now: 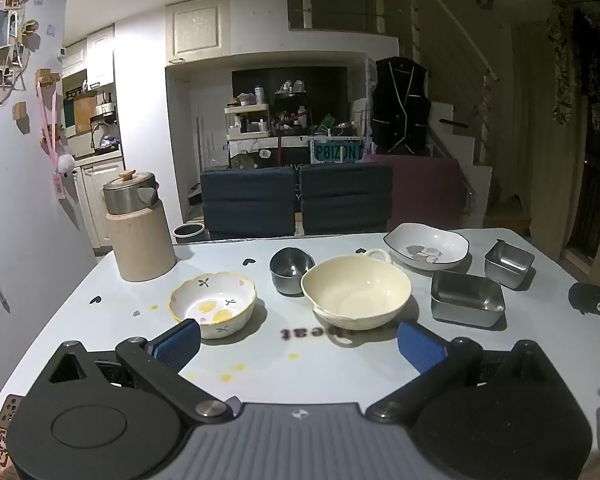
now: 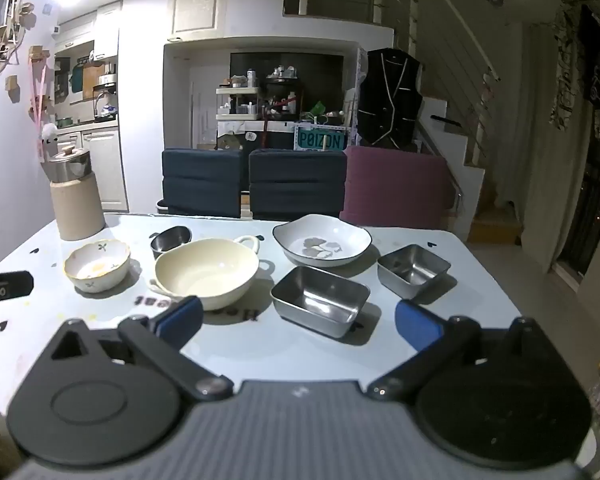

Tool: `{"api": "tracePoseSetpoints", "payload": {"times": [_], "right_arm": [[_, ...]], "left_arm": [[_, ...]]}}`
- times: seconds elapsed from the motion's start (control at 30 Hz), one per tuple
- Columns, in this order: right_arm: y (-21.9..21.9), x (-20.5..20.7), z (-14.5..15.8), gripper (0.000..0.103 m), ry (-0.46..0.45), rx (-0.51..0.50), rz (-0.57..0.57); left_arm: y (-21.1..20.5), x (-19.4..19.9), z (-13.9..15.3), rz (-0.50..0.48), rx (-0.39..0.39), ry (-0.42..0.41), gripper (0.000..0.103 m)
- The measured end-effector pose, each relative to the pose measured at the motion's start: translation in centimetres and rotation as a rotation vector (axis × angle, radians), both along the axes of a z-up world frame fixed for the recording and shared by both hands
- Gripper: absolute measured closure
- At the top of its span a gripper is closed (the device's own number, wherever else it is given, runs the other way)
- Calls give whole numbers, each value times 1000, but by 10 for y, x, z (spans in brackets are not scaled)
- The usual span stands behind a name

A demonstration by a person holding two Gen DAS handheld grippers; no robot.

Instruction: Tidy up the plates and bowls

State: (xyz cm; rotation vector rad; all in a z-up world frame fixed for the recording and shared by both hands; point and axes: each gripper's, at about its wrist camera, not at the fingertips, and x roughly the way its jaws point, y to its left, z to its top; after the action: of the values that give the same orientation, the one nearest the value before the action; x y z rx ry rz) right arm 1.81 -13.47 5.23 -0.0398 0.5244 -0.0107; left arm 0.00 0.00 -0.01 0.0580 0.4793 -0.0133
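A: Nearest first?

B: Left gripper [image 1: 300,344] and right gripper [image 2: 300,324], both low over the table [image 1: 260,364]. Fingers of each spread wide, nothing between them.

A: And the dishes?

B: All on the table, none stacked yet. Just beyond the left gripper, a small flower bowl [image 1: 212,304] and a big cream bowl [image 1: 356,292] with two handles, near each other but apart. Just beyond the right gripper, a long steel tray [image 2: 320,300]; behind and to the right of that, a small square steel tray [image 2: 414,270].

A: Handling?

B: Probably ceramic for both bowls: stiff, rather heavy, glazed and slippery, easy to chip. Better to pinch the wall at the rim, one finger inside and one outside. Not by the thin handle of the cream bowl. Steel trays likely light and hard, no fear of breaking, but smooth; best taken by a side wall.

A: Further back?

B: A round steel cup [image 1: 290,270] close behind the cream bowl; touching or not, impossible to tell. Then a shallow white dish [image 1: 426,246] with a dark rim, likely fragile too.

A: Anything in the way?

B: A tall canister [image 1: 138,228] at the far left corner, well apart. Chairs [image 1: 250,200] behind the table. Little room between the pieces, so some danger of knocking a neighbour when lifting.
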Motion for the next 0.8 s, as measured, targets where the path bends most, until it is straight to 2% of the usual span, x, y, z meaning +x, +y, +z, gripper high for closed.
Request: {"api": "tracePoseSetpoints", "payload": {"times": [0.8], "right_arm": [[0,1,-1,0,4,-4,-1]], "left_arm": [[-7,2,-6,2,-11,5,0]]}}
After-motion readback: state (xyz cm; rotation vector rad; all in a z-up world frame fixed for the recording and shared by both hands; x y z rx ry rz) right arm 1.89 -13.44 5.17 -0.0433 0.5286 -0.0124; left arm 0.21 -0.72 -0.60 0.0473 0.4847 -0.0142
